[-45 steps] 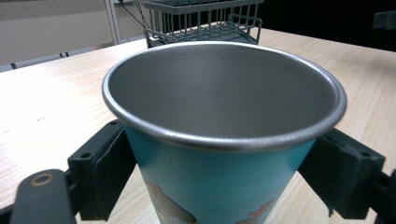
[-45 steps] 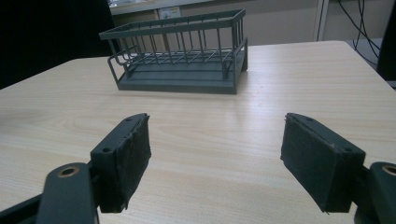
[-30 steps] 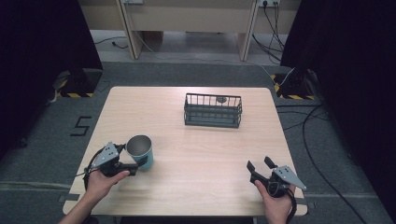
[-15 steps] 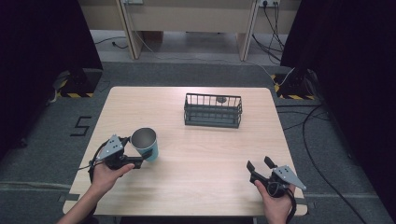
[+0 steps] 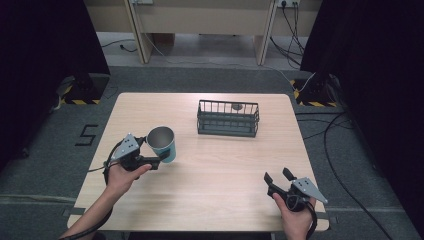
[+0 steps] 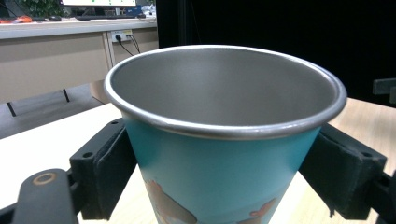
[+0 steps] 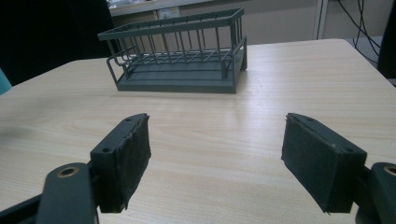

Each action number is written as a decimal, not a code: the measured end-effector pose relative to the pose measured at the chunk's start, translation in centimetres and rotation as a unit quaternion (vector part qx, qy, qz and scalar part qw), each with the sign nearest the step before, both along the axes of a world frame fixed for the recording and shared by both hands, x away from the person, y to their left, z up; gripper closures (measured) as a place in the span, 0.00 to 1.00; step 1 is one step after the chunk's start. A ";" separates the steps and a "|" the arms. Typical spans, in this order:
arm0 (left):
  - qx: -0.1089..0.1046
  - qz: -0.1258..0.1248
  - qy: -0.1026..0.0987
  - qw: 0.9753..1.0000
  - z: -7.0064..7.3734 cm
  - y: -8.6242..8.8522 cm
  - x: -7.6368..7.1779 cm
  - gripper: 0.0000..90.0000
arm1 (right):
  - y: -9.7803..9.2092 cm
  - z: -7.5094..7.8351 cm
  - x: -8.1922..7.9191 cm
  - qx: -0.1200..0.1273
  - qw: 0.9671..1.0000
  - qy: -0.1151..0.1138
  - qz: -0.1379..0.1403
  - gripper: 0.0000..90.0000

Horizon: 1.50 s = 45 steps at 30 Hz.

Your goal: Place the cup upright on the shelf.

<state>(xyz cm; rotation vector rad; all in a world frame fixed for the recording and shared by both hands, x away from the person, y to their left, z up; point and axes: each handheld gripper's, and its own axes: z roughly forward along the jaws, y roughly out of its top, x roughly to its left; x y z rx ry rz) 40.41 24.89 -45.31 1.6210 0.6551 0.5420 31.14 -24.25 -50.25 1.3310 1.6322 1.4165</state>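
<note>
A teal cup (image 5: pixel 164 145) with a bare metal inside is clamped between the jaws of my left gripper (image 5: pixel 161 156) over the table's left half. In the left gripper view the cup (image 6: pixel 219 158) stands upright and close, with a black pad (image 6: pixel 112 170) pressed on each side of its wall. My right gripper (image 5: pixel 276 174) is near the front right edge, open and holding nothing. In the right gripper view its jaws (image 7: pixel 217 158) are wide apart over bare wood and point at a dark wire basket (image 7: pixel 182 51).
The dark wire basket (image 5: pixel 228 120) stands at the back middle of the wooden table (image 5: pixel 220 165), with a small dark round thing (image 5: pixel 236 106) at its far side. Cables and black curtains lie beyond the table on the right.
My left gripper has carried the cup away from the person and to the right, toward the table's middle. The right gripper has stayed in place, open.
</note>
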 end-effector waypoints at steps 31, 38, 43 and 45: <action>-0.003 -0.002 -0.014 1.000 3.1 -5.4 5.5 0.16 | 0.1 -0.2 0.2 0.001 1.000 0.004 0.003 0.27; -0.002 0.001 -0.013 1.000 3.4 -6.7 7.1 0.16 | 0.1 -0.3 0.2 0.000 1.000 0.005 0.005 0.26; 0.004 0.001 -0.014 1.000 3.9 -7.9 8.3 0.17 | 0.1 -0.3 0.2 0.001 1.000 0.005 0.004 0.26; 0.005 0.000 -0.015 1.000 4.0 -8.3 8.7 0.17 | 0.1 -0.3 0.2 0.002 1.000 0.005 0.004 0.26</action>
